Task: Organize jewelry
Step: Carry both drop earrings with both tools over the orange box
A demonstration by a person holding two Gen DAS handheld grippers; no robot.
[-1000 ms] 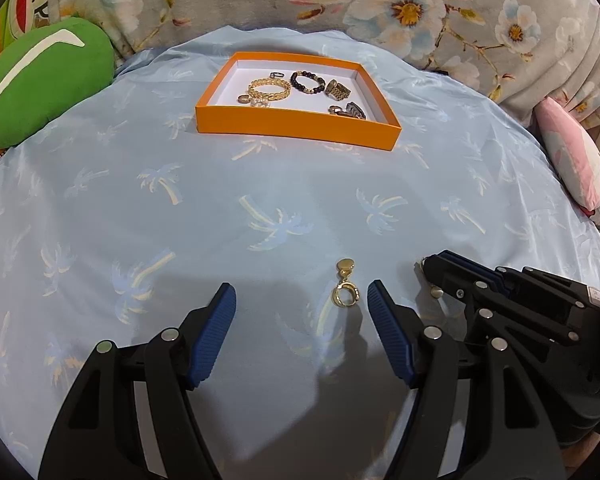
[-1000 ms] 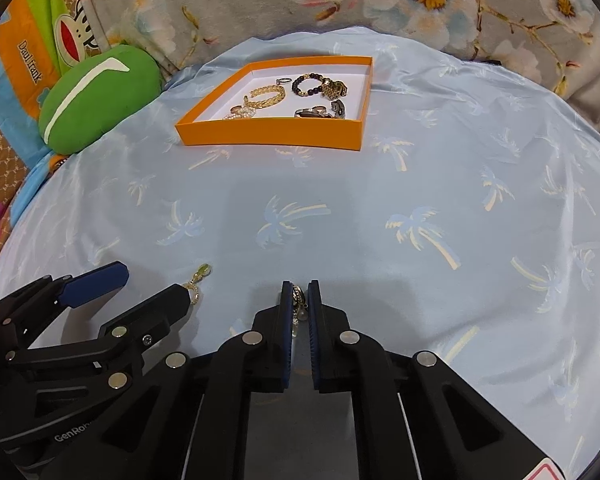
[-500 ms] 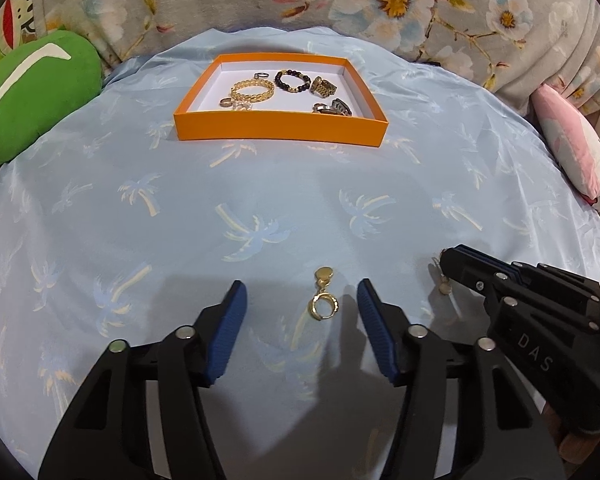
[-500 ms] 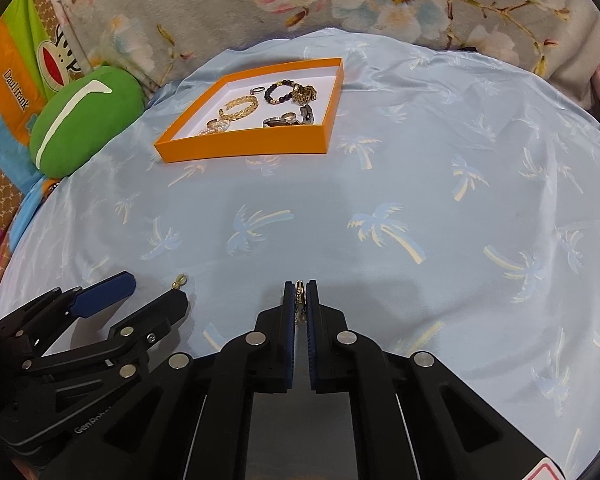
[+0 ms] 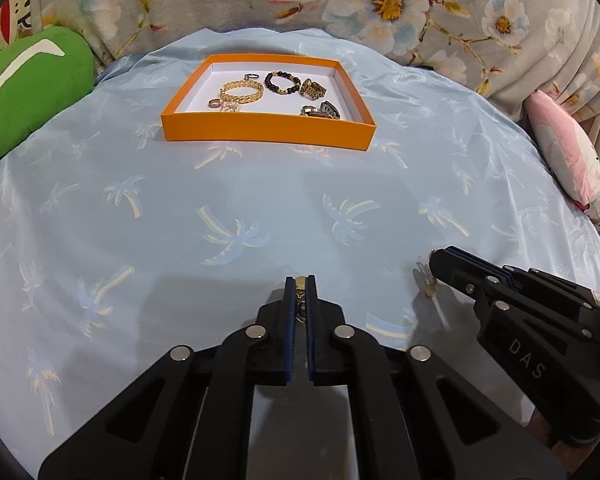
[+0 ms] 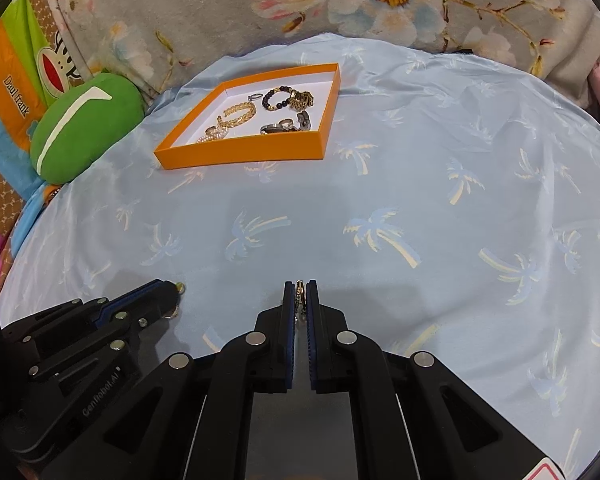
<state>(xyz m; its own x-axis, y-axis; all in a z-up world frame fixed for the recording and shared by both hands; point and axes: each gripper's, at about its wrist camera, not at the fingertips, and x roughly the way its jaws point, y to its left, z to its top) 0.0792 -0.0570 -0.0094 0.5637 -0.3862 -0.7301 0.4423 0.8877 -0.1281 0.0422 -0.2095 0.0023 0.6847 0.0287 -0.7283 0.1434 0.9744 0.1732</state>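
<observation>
An orange tray (image 5: pixel 260 136) at the far side of the blue cloth holds several pieces: a gold bracelet (image 5: pixel 242 91), a dark bead bracelet (image 5: pixel 282 82), rings and watches. It also shows in the right wrist view (image 6: pixel 240 154). My left gripper (image 5: pixel 300 286) is shut on a gold earring (image 5: pixel 300 282) just above the cloth. My right gripper (image 6: pixel 299 286) is shut on a second gold earring (image 6: pixel 299 292), which hangs below its tips in the left wrist view (image 5: pixel 430 286).
A green cushion (image 5: pixel 28 88) lies at the far left and a pink cushion (image 5: pixel 568 160) at the right. Floral fabric (image 5: pixel 380 8) rises behind the tray. The palm-print cloth (image 5: pixel 260 208) stretches between the grippers and the tray.
My left gripper closed on the gold earring that lay between its open fingers. The right gripper stayed shut on its earring and lifted slightly.
</observation>
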